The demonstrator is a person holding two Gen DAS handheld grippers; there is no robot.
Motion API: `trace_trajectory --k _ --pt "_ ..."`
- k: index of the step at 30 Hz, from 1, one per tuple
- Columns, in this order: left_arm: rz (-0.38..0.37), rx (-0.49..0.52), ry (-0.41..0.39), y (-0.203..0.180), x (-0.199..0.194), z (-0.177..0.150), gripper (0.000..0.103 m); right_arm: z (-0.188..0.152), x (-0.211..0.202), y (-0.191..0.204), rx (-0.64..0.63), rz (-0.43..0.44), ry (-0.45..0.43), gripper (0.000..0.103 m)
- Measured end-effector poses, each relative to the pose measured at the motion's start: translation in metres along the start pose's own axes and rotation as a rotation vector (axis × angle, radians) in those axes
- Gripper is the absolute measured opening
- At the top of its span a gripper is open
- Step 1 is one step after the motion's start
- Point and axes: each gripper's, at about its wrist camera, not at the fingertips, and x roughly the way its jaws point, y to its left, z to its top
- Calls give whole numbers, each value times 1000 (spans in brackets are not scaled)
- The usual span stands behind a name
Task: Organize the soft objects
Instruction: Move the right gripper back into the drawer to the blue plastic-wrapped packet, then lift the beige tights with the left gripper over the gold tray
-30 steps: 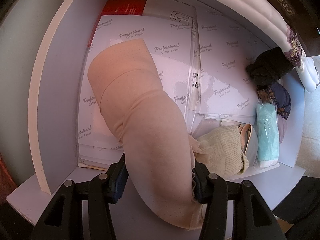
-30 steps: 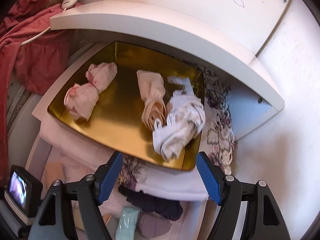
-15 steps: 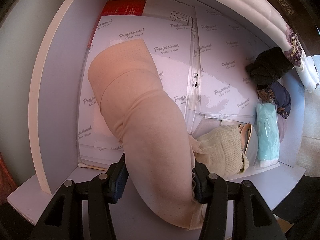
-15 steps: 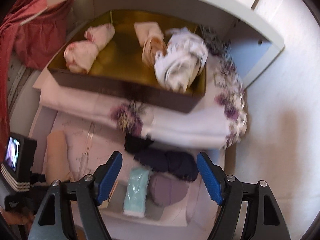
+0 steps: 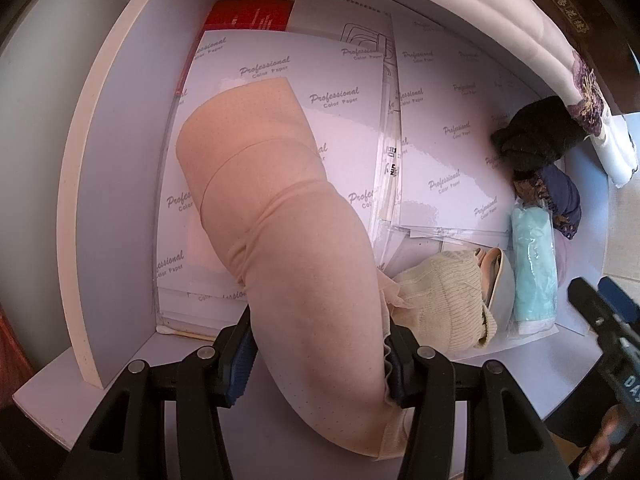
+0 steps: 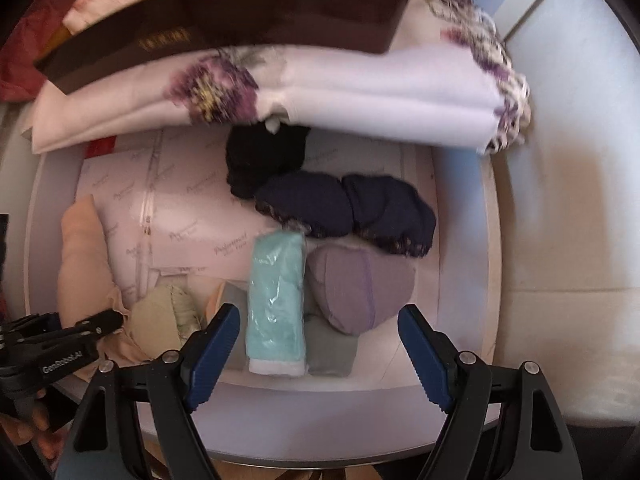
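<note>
My left gripper [image 5: 318,356] is shut on a beige rolled stocking [image 5: 280,216] that lies over white paper packs [image 5: 280,64] in a white shelf compartment. The stocking also shows in the right wrist view [image 6: 80,256]. My right gripper [image 6: 318,356] is open and empty, just in front of a teal wrapped roll [image 6: 276,300] and a mauve bundle [image 6: 360,288]. Behind them lie dark navy bundles [image 6: 344,208] and a black bundle [image 6: 260,160]. A cream knitted item [image 5: 444,300] lies right of the stocking.
A folded floral white cloth [image 6: 320,88] lies on the shelf above, under a dark brown box [image 6: 224,24] holding pink rolled items. A red book [image 5: 248,16] sits at the compartment's back. The left gripper body [image 6: 52,352] is at the right view's lower left.
My right gripper has dropped from above the gold-lined box down to the lower compartment, close to the teal roll. My left gripper has held still on the stocking.
</note>
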Motion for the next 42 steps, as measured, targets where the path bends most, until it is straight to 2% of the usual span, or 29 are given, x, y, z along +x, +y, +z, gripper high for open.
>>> trace_trajectory --k 5,13,18,20,23,28,34,38,42 --pt "-7 -6 -2 2 -1 0 54 -7 17 0 4 -1 53 82" --pt "-23 -19 -12 6 -3 -2 53 -14 42 -3 21 46 104 82" --pt "-53 -40 -19 15 -12 -3 48 -18 59 5 -13 55 126 68" --pt "-77 -42 -22 17 -16 -4 47 -19 65 9 -27 53 132 56" --pt "-117 -55 -31 18 -23 -6 46 -20 70 15 -48 51 134 51" --pt "-166 -57 -60 20 -39 -8 45 -18 77 24 -37 61 157 51" --pt "-241 -38 -165 19 -82 -15 45 -11 83 27 -48 51 164 51" --pt "-293 26 -281 15 -119 -16 45 -9 85 32 -55 40 165 51" --pt "-333 84 -354 4 -155 -12 45 -9 86 35 -57 36 164 51"
